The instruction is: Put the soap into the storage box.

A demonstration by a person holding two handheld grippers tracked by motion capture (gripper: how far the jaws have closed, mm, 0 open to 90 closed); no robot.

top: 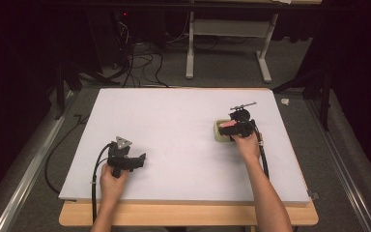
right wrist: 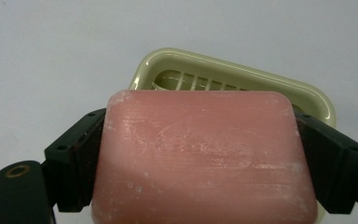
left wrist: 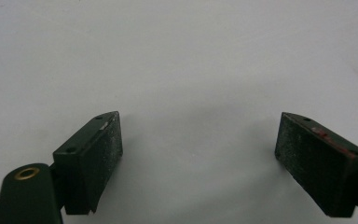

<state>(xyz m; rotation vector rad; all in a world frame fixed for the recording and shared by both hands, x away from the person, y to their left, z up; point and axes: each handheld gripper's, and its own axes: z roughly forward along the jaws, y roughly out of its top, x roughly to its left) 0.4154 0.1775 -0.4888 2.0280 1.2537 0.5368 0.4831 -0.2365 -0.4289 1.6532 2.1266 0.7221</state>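
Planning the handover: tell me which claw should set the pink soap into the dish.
Right. The right claw already clamps the pink soap just above the green soap dish. The left claw is open over bare table, far off.

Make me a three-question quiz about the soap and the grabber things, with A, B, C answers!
1. Where is the soap bar?
A. between the right gripper's jaws, over the soap dish
B. flat on the table by the left gripper
C. on the floor

2. What colour is the soap bar?
A. blue
B. pink
C. black

3. How does the left gripper stand?
A. shut on the soap
B. shut on a cable
C. open with nothing between its jaws

Answers: 1 A, the right gripper has its jaws against both sides of the bar, with the soap dish just behind. 2 B, the bar looks pink up close. 3 C, its jaws stand apart over the bare white table.
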